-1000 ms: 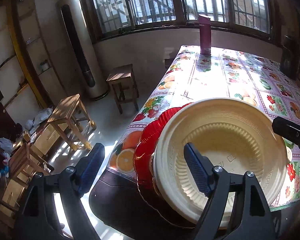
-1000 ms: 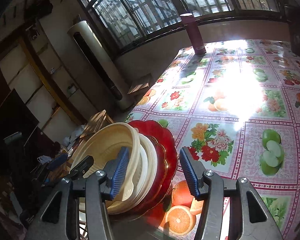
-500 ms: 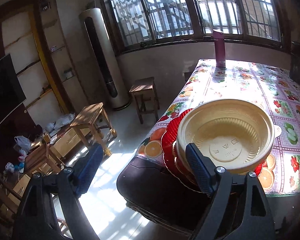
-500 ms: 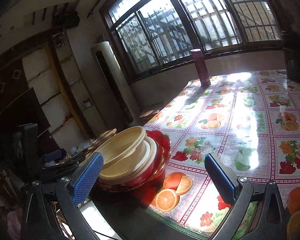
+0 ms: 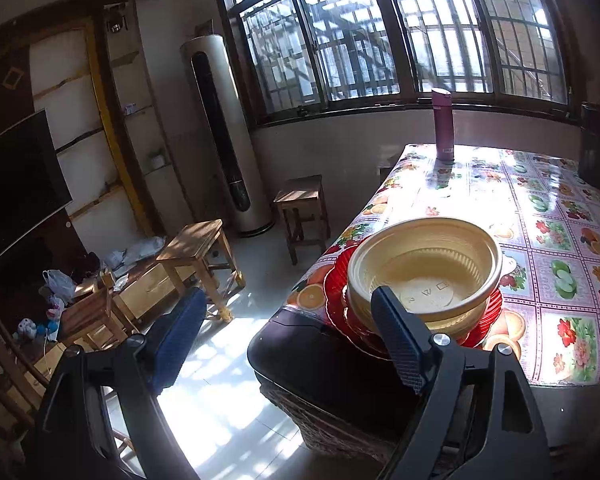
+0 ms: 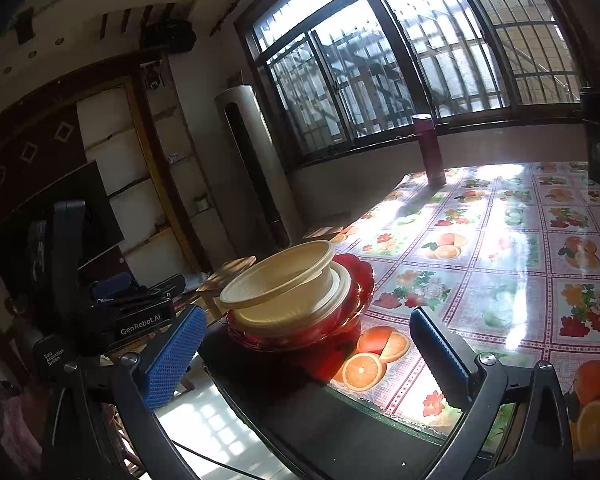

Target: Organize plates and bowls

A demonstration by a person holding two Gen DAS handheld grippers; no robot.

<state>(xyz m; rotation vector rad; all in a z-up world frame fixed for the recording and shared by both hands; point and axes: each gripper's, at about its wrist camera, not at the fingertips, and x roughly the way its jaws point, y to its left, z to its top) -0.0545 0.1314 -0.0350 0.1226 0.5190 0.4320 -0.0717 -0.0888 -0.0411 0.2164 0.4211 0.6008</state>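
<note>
A stack of cream bowls sits on red plates at the near corner of the table, partly over a black pad. The top cream bowl lies a little askew on the white bowl and the red plates. My left gripper is open and empty, short of the stack, which shows past its right finger. My right gripper stands wide open in front of the stack with nothing between its pads. The left gripper's body shows at the left of the right wrist view.
A magenta bottle and a dark canister stand at the table's far end by the window. Wooden stools, a tall white air conditioner and a dark screen fill the room to the left.
Both grippers have drawn back from the stack, which now looks smaller and farther. The right gripper's jaws, half closed about the stack's edge before, have spread wide. The stack has settled flatter.
</note>
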